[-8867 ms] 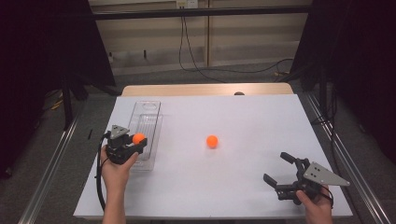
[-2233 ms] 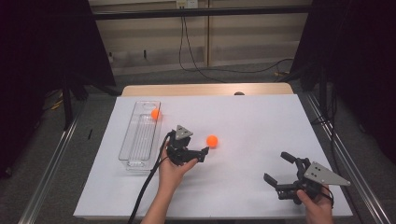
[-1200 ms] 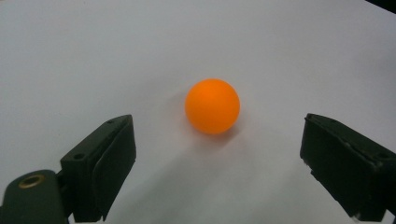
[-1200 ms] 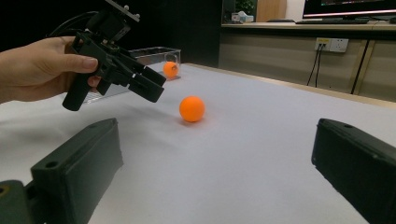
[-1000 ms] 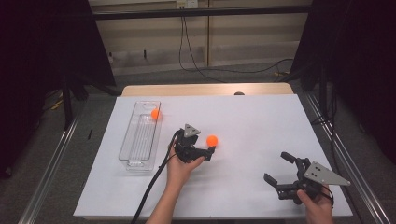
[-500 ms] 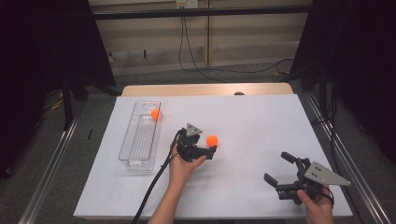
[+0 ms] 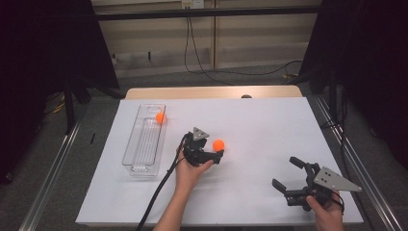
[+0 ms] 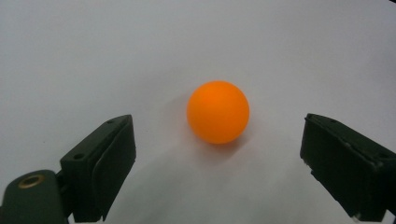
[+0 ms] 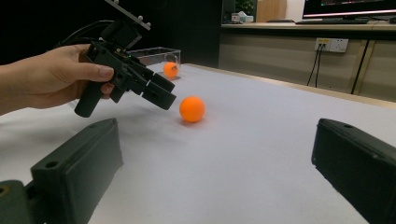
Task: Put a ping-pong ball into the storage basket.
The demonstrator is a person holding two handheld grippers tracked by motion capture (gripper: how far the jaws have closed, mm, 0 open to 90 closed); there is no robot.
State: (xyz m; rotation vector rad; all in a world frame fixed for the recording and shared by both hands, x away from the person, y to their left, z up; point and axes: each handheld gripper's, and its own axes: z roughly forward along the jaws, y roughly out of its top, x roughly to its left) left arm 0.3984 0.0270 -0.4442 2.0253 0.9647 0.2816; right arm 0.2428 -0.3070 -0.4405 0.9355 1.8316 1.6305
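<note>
We held our left gripper (image 7: 215,155) low with its jaws wide open around the small round orange ball (image 7: 219,144) on the white worktop (image 7: 269,125), ready to grab it. Our right gripper (image 7: 288,181) waited apart, jaws open, holding nothing.

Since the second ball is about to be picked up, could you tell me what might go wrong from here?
1. The orange ball lies loose on the smooth white table, ahead of the open left gripper; a bump from either jaw could send it rolling away.
2. The clear tray is narrow and already holds another ball at its far end, so a careless drop might miss it or bounce out.
</note>
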